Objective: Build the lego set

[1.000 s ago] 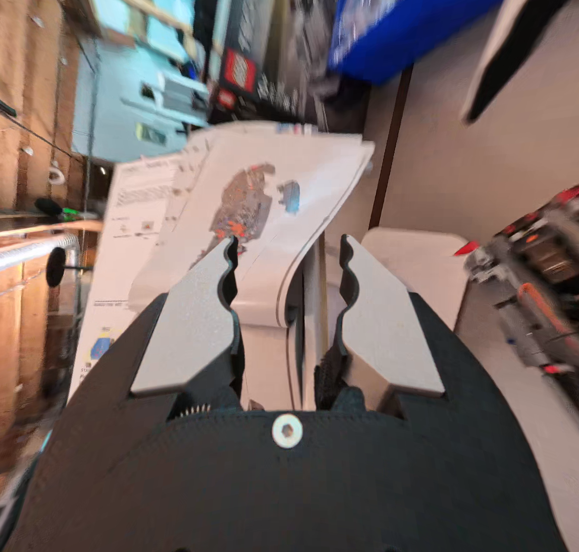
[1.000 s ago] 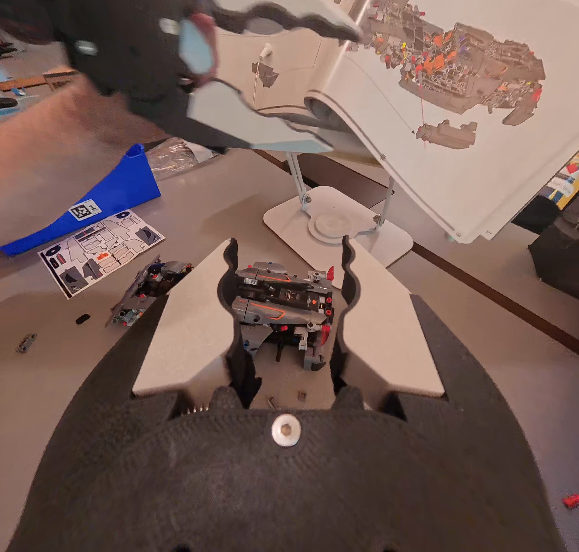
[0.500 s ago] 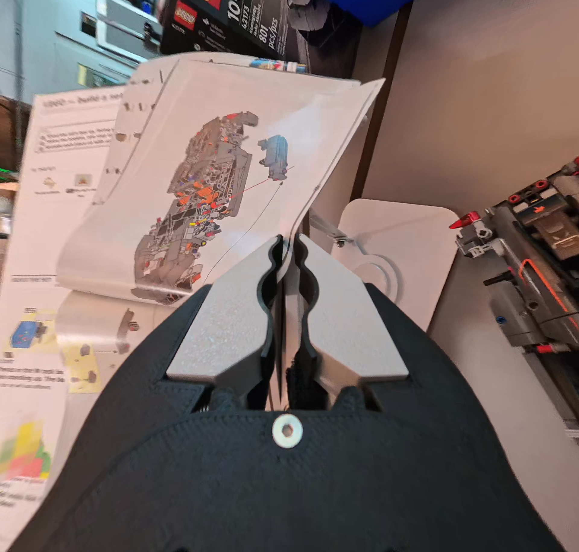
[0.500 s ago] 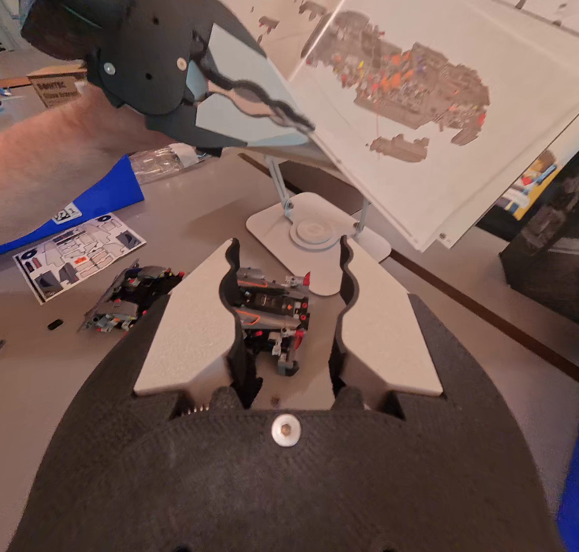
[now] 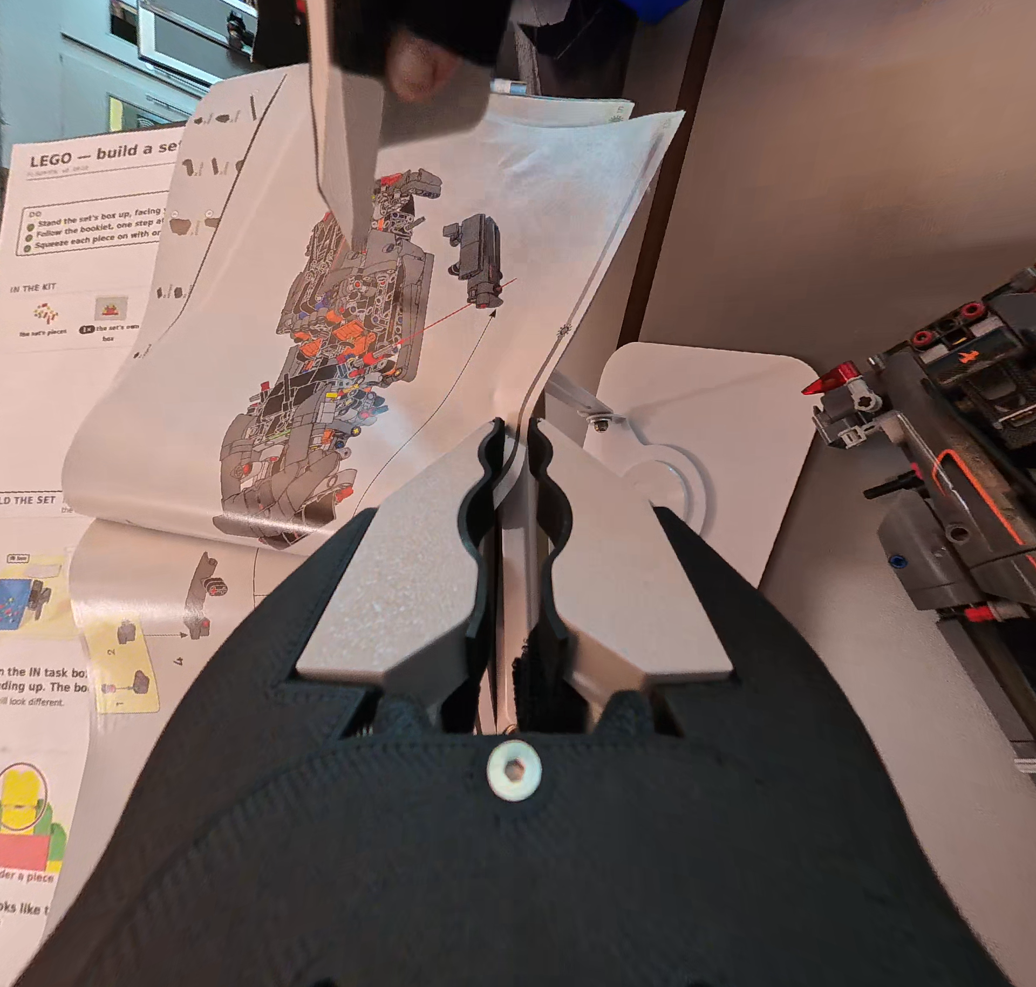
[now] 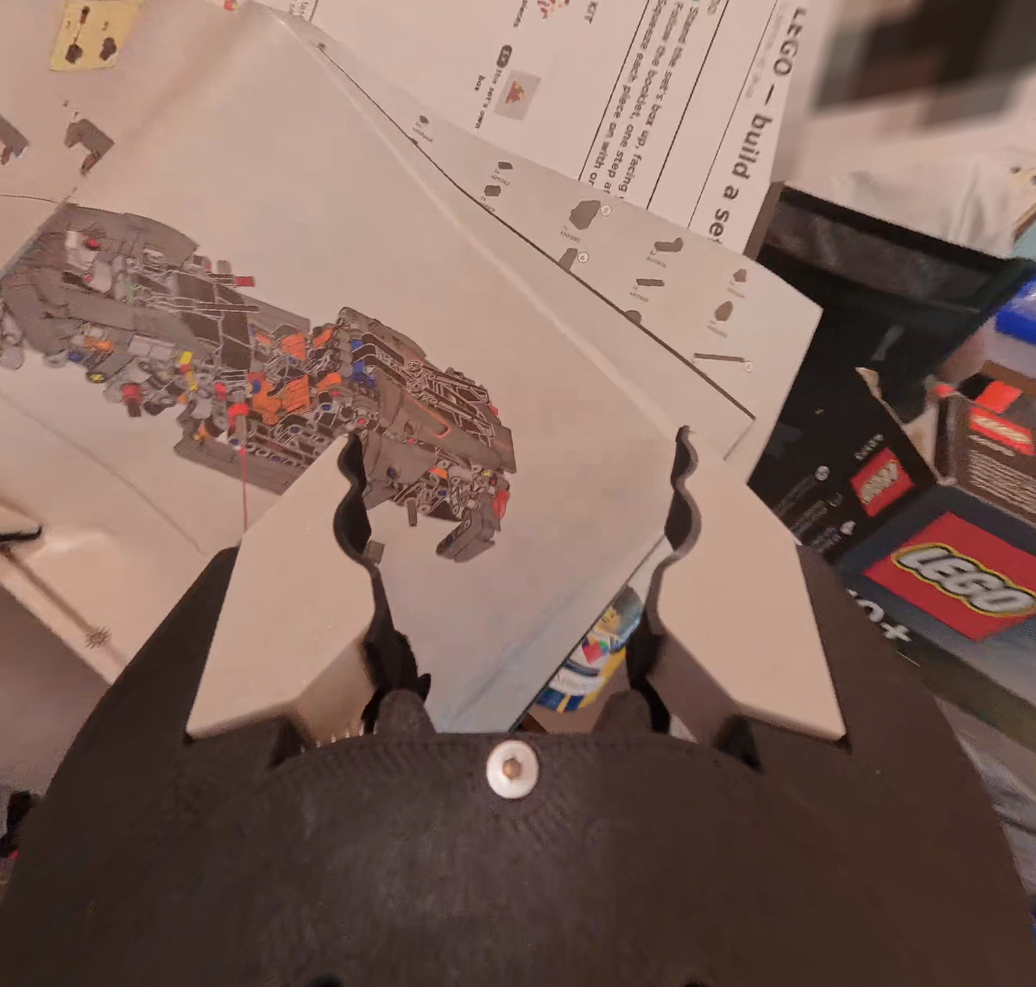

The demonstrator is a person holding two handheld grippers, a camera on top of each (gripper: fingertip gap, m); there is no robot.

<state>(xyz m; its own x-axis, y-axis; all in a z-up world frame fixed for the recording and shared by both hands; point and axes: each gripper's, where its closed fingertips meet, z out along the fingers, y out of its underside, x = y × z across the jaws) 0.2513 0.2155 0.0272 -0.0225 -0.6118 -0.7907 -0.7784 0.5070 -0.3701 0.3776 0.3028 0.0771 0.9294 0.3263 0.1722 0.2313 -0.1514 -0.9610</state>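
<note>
Our left gripper [image 5: 514, 428] is clenched on the edge of the instruction booklet page [image 5: 560, 220]. Our right gripper [image 6: 513, 444] is released, its jaws spread before that page.

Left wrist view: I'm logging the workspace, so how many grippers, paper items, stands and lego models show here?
Grippers: 2, the left gripper and the right gripper
Paper items: 2, the booklet and the printed sheet
Stands: 1, the stand
Lego models: 1, the lego model
Total: 6
</note>
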